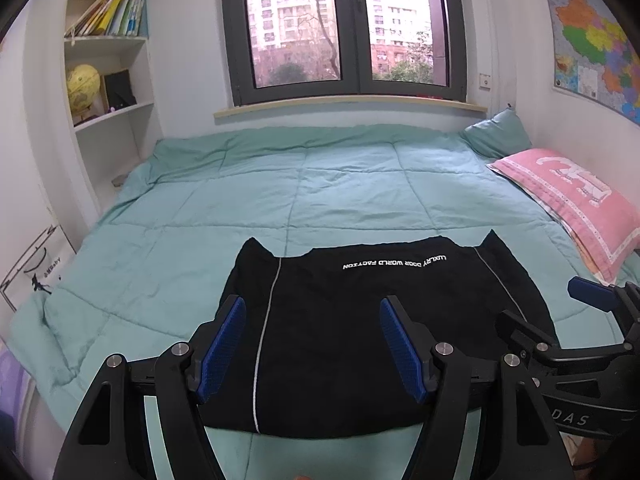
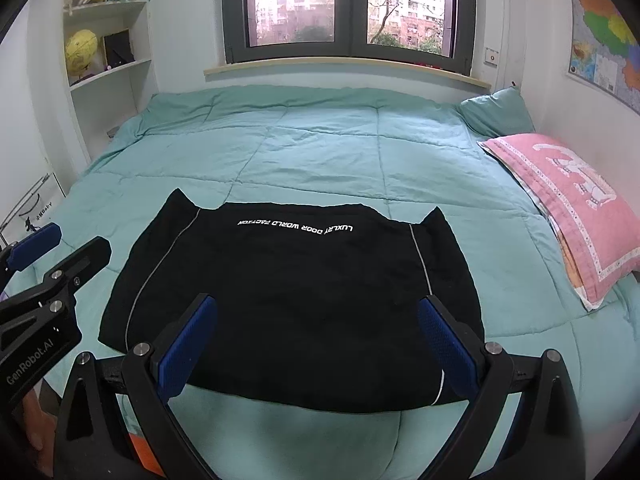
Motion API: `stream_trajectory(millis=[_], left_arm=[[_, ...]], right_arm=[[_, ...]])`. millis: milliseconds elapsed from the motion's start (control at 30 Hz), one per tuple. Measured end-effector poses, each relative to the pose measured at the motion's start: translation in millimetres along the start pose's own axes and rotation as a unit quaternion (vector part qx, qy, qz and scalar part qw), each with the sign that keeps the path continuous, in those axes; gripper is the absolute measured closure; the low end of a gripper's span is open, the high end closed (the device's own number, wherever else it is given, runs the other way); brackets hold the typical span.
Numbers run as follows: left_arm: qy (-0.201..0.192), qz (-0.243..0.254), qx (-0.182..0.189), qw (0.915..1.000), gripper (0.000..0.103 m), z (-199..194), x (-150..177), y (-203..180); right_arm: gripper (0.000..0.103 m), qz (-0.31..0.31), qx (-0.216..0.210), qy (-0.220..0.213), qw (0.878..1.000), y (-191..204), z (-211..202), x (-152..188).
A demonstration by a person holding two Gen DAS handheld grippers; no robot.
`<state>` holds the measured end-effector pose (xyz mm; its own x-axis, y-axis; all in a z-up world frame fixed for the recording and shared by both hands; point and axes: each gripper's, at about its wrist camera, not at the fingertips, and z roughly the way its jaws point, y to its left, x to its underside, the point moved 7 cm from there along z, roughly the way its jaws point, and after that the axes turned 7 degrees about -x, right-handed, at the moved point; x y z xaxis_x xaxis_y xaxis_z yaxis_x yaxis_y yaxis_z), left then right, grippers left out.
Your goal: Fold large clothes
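A black garment (image 1: 360, 320) with white piping and white lettering lies folded flat on the near part of the bed; it also shows in the right wrist view (image 2: 288, 292). My left gripper (image 1: 312, 312) is open and empty, hovering over the garment's near left part. My right gripper (image 2: 318, 312) is open and empty above the garment's near edge. The right gripper shows at the right edge of the left wrist view (image 1: 552, 312), and the left gripper at the left edge of the right wrist view (image 2: 76, 240).
The bed has a teal quilt (image 1: 280, 184). A pink pillow (image 1: 572, 196) and a teal pillow (image 1: 496, 136) lie at the right by the wall. A white bookshelf (image 1: 108, 80) with a yellow globe stands at the left. A window is behind the bed.
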<state>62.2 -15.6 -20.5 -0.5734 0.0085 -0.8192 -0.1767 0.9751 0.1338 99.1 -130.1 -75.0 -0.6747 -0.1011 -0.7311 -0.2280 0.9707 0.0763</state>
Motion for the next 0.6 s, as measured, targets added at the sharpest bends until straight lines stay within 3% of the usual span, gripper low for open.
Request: stream_trajectory(millis=[600], left_arm=[[-0.014,0.028,-0.012,0.9994,0.032,-7,2,-13]], right_arm=[[0.002,0.004,-0.007,0.011,1.0,-4,7,1]])
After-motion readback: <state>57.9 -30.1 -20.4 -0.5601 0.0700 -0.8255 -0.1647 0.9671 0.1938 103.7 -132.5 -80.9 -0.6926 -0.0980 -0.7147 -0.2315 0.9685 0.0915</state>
